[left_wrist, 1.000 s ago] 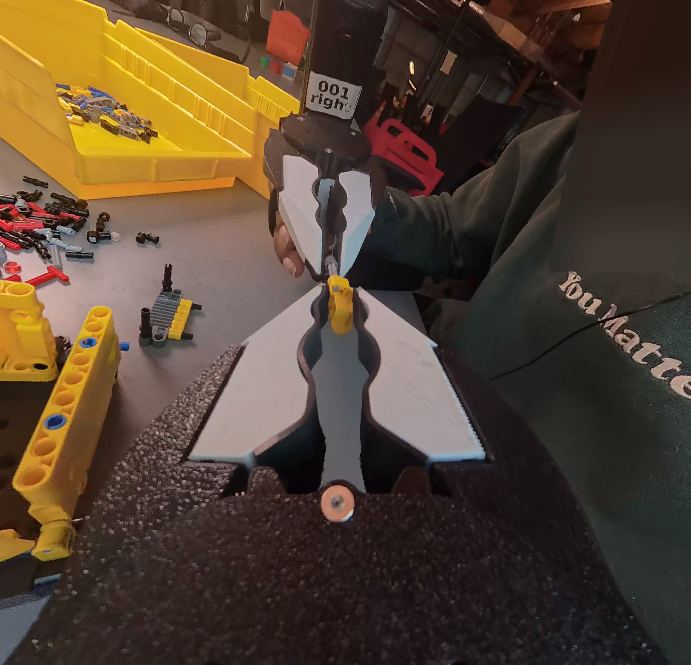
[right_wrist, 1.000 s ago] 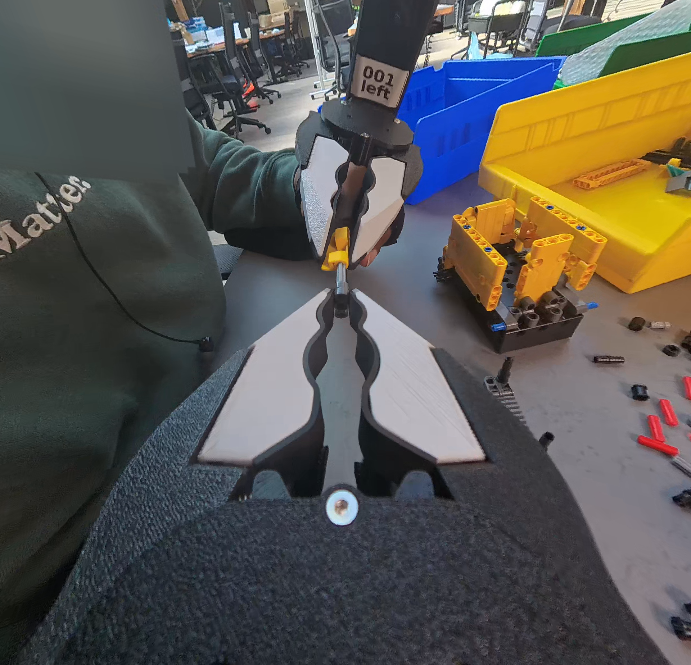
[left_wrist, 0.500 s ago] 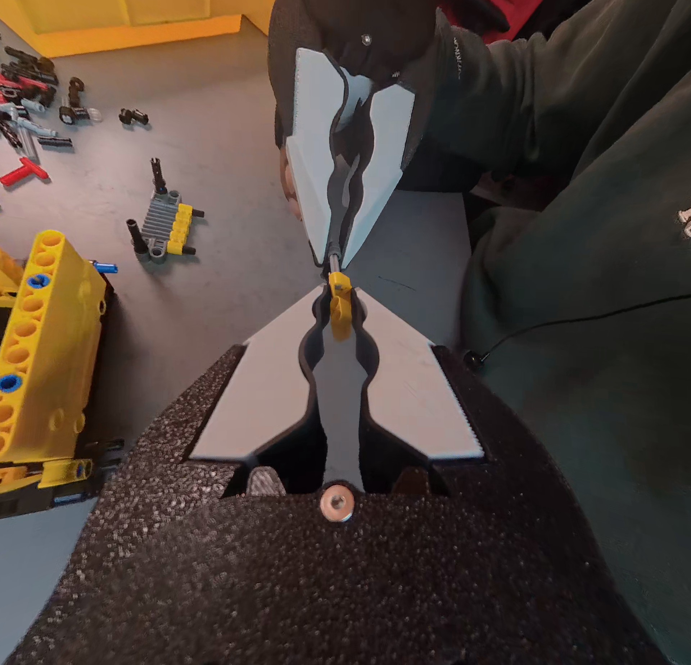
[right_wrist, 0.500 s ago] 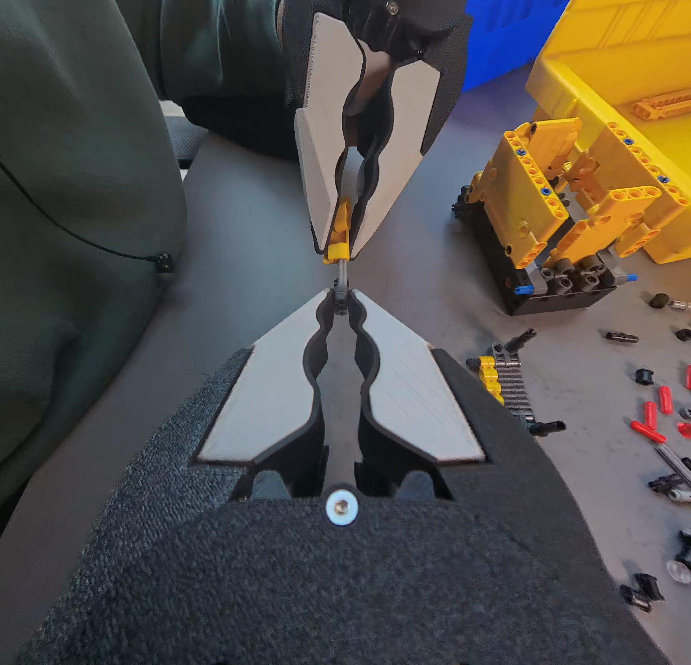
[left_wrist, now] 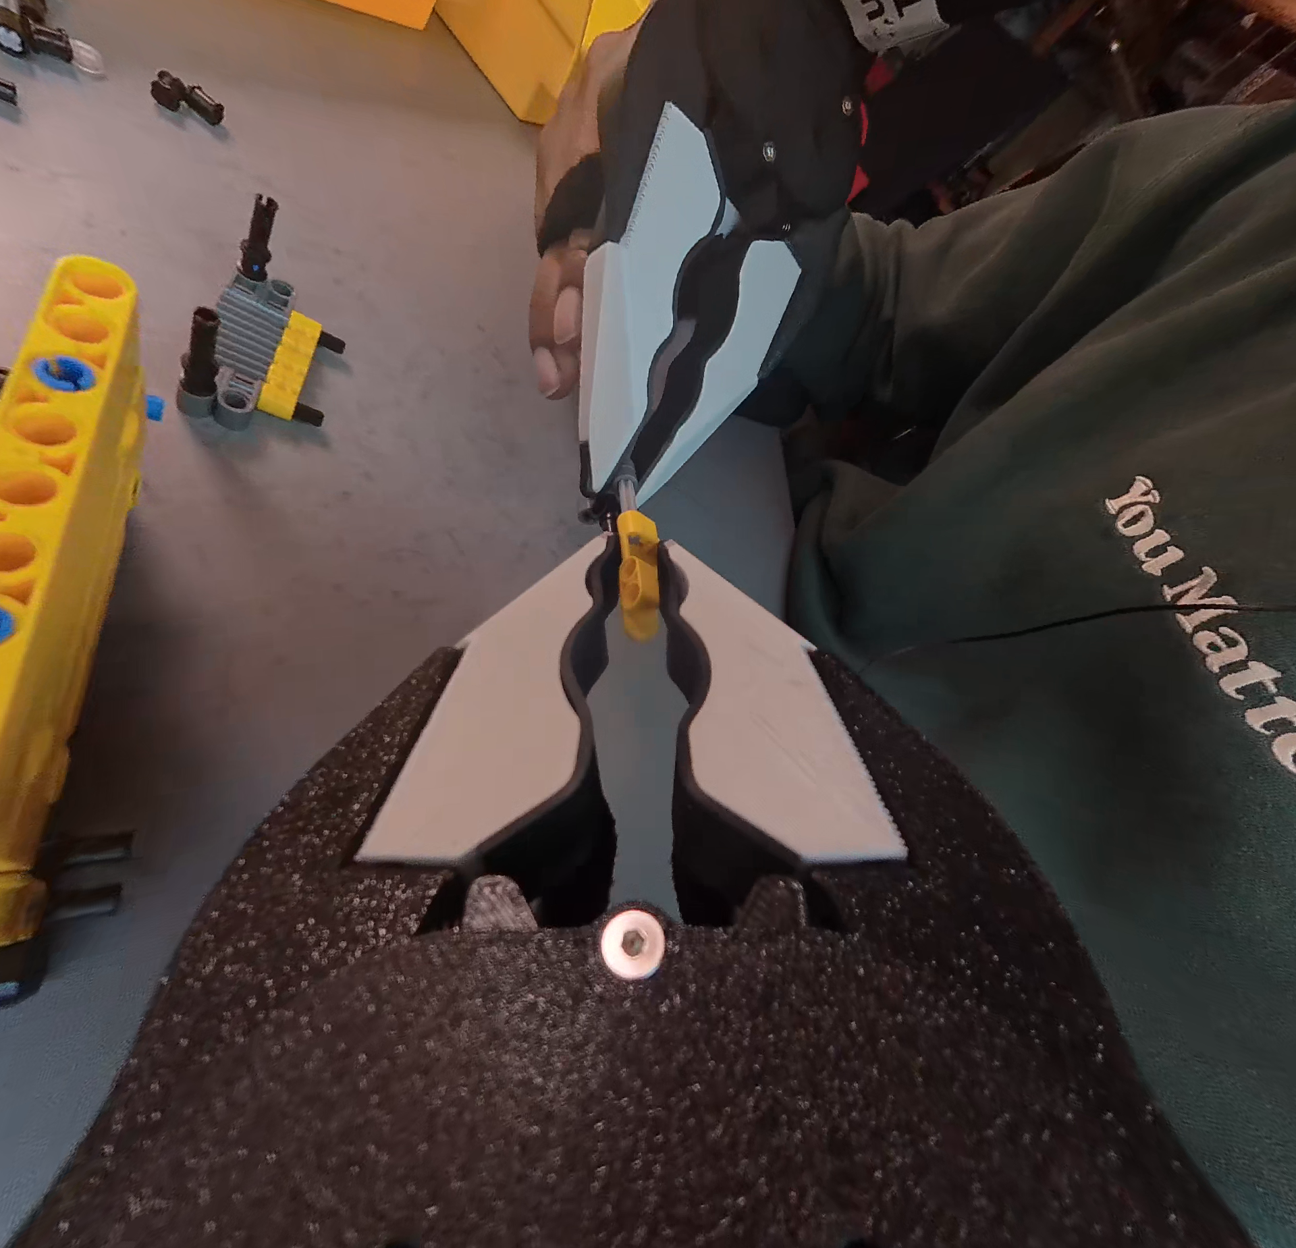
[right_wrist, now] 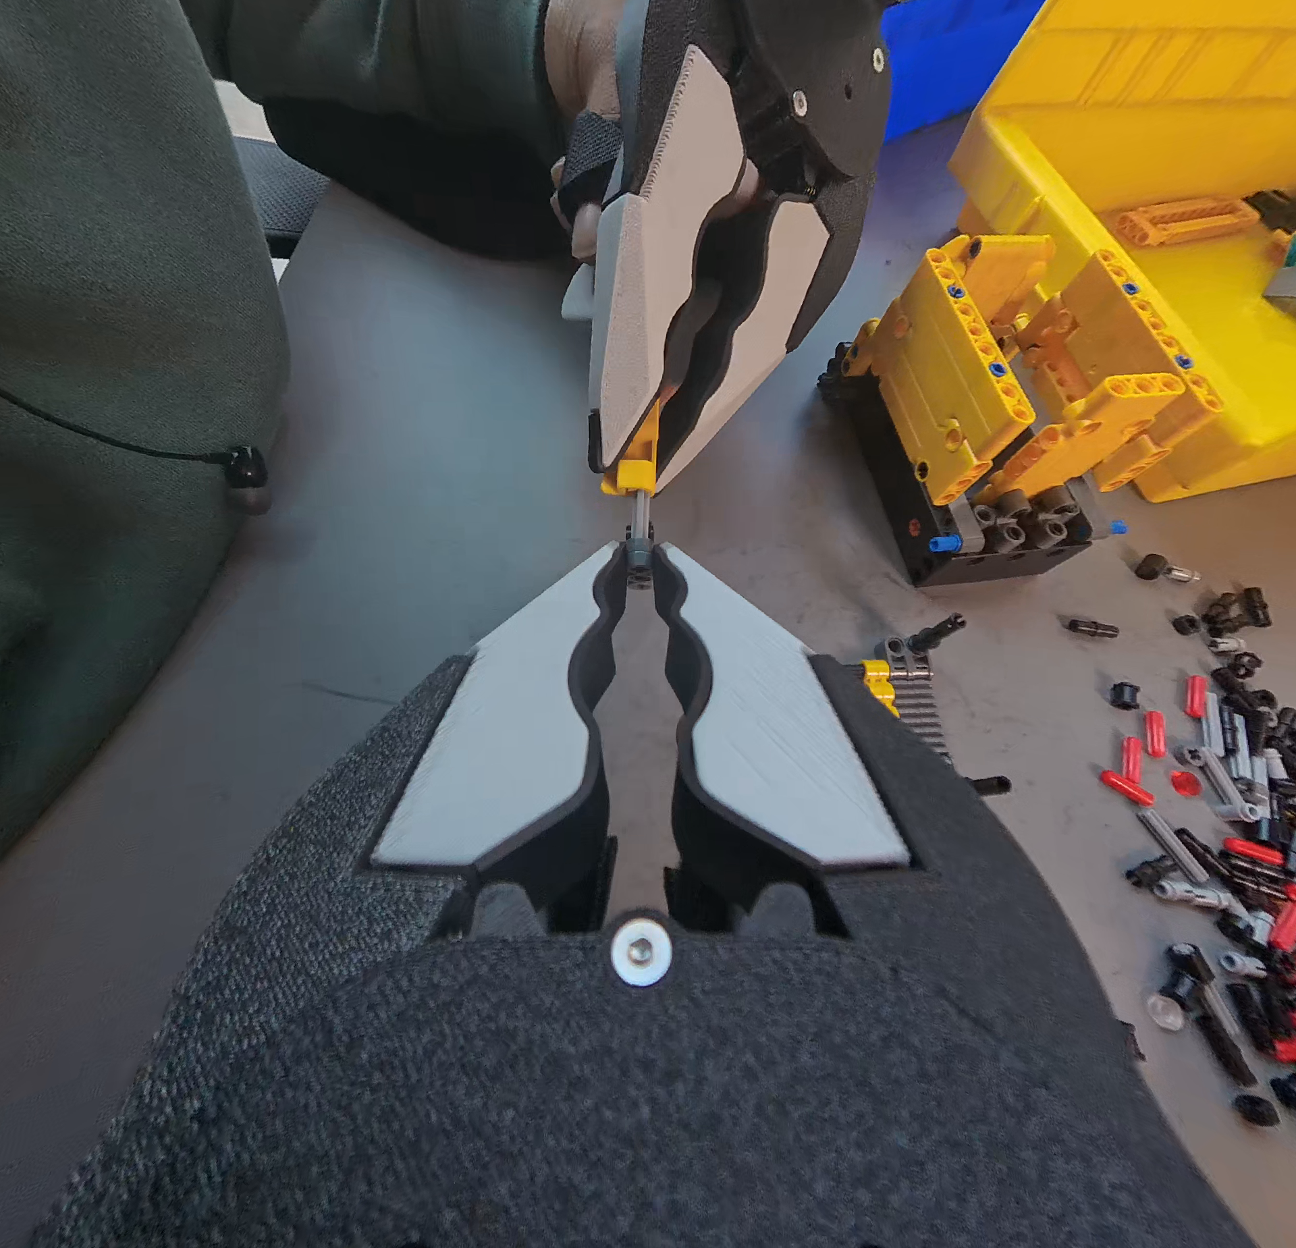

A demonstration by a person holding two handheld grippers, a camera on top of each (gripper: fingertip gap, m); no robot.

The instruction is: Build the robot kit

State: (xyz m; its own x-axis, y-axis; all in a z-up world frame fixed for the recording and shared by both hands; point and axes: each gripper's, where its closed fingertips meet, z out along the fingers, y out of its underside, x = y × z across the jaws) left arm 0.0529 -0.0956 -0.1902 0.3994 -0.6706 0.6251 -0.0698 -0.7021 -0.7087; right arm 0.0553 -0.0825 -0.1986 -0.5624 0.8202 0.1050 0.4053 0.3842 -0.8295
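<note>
Above a grey tabletop [left_wrist: 393,583], the left gripper [left_wrist: 637,562] pinches a small yellow connector piece [left_wrist: 638,587] at its fingertips. Facing it tip to tip, the right gripper [right_wrist: 637,561] is pressed together on the dark end of a thin grey axle [right_wrist: 639,513] that enters the connector. A yellow and black brick assembly [right_wrist: 1017,408] and scattered red, black and grey pins [right_wrist: 1234,814] lie to the right, beside a yellow bin [right_wrist: 1157,92].

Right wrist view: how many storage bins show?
2. A yellow bin at upper right, behind the yellow brick assembly; a blue bin just left of it at the top edge. Others may lie out of frame.
</note>
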